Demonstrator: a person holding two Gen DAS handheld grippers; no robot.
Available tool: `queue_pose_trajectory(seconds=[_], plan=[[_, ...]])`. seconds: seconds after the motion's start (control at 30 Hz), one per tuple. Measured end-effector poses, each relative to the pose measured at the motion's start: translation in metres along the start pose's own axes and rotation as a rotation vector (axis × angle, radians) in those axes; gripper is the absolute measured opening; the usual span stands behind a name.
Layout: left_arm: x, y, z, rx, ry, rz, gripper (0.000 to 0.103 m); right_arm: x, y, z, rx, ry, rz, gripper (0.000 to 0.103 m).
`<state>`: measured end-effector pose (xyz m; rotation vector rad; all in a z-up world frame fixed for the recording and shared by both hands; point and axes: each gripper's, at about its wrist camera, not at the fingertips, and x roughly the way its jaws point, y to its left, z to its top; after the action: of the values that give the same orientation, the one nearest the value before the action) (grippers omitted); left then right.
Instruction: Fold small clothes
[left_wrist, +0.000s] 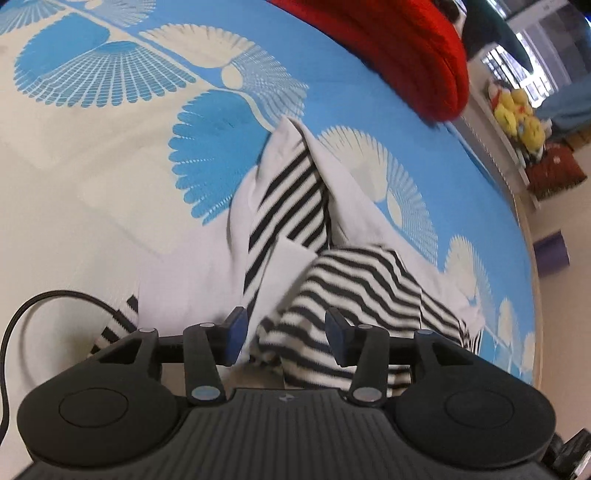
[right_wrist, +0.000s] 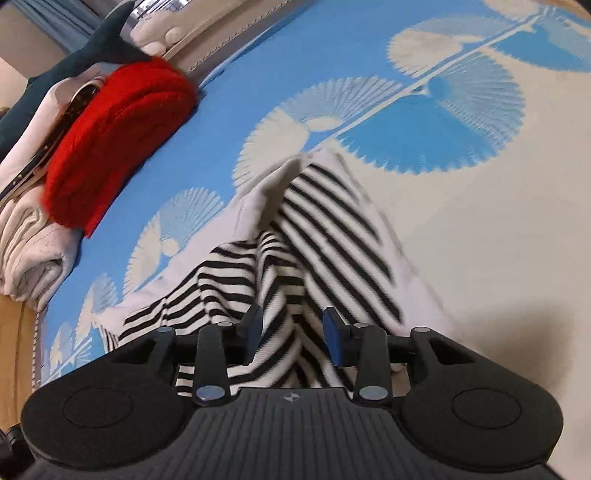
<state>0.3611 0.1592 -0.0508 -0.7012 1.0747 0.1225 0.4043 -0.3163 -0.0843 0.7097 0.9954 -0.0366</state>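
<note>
The left gripper (left_wrist: 286, 338) has its jaws apart over a striped garment (left_wrist: 354, 284) on the bed (left_wrist: 92, 166), pads off the cloth; the right gripper (right_wrist: 293, 339) likewise, jaws apart. Each gripper body hides the garment's near edge. One red knit (right_wrist: 118, 144) tops a folded pile (right_wrist: 29, 254) at the bed's edge; bare cover lies beyond the garment.
</note>
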Motion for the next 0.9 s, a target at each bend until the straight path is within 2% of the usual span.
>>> queue_pose_trajectory(seconds=[0.17,0.2,0.23,0.27,0.3,0.37,0.43,0.47,0.5,0.53,0.6,0.63,0.67,0.73,0.77,0.8,0.83,0.9], plan=[[0.014,-0.010,0.005,0.039,0.020,-0.002,0.050,0.029,0.010,0.001,-0.021,0.057,-0.002,0.038],[0.019,-0.012,0.002,0.047,0.031,0.009,0.050,0.037,0.016,0.002,-0.043,0.069,-0.018,0.033],[0.025,-0.014,0.001,0.057,0.052,0.021,0.045,0.038,0.017,0.002,-0.054,0.074,-0.027,0.009],[0.030,-0.015,-0.001,0.065,0.064,0.023,0.016,0.040,0.017,0.003,-0.048,0.071,-0.025,0.001],[0.031,-0.017,-0.002,0.072,0.061,0.027,0.007,0.039,0.016,0.003,-0.033,0.066,-0.018,0.001],[0.018,-0.024,0.001,0.088,-0.013,0.011,0.004,0.030,0.016,0.007,0.020,0.011,0.008,0.001],[0.002,-0.033,0.004,0.127,-0.093,-0.012,0.004,0.010,0.019,0.011,0.017,-0.114,0.031,0.001],[0.001,-0.035,0.004,0.148,-0.100,0.005,0.004,0.003,0.019,0.014,0.010,-0.161,0.029,0.001],[0.007,-0.033,0.004,0.158,-0.074,0.048,0.005,0.002,0.014,0.017,0.041,-0.176,0.025,0.001],[0.019,-0.027,0.003,0.143,-0.018,0.087,0.006,0.007,0.005,0.020,0.097,-0.145,0.014,0.001],[0.041,-0.013,0.002,0.102,0.099,0.132,0.015,0.034,-0.022,0.018,0.236,0.016,-0.048,0.003],[0.040,-0.012,0.004,0.099,0.097,0.131,0.016,0.046,-0.034,0.014,0.290,0.085,-0.090,0.006],[0.033,-0.015,0.006,0.110,0.063,0.126,0.017,0.050,-0.039,0.011,0.312,0.100,-0.118,0.008],[0.010,-0.029,0.011,0.190,-0.061,0.104,0.019,0.042,-0.027,0.013,0.241,0.047,-0.143,0.017],[0.002,-0.034,0.012,0.223,-0.106,0.088,0.019,0.033,-0.015,0.017,0.170,-0.014,-0.158,0.020],[-0.003,-0.038,0.012,0.245,-0.131,0.058,0.019,0.026,-0.006,0.018,0.115,-0.072,-0.170,0.028],[-0.005,-0.040,0.011,0.257,-0.127,0.011,0.019,0.018,0.004,0.019,0.056,-0.139,-0.192,0.035],[0.001,-0.046,0.009,0.262,-0.071,-0.058,0.019,0.005,0.015,0.018,-0.004,-0.218,-0.170,0.035]])
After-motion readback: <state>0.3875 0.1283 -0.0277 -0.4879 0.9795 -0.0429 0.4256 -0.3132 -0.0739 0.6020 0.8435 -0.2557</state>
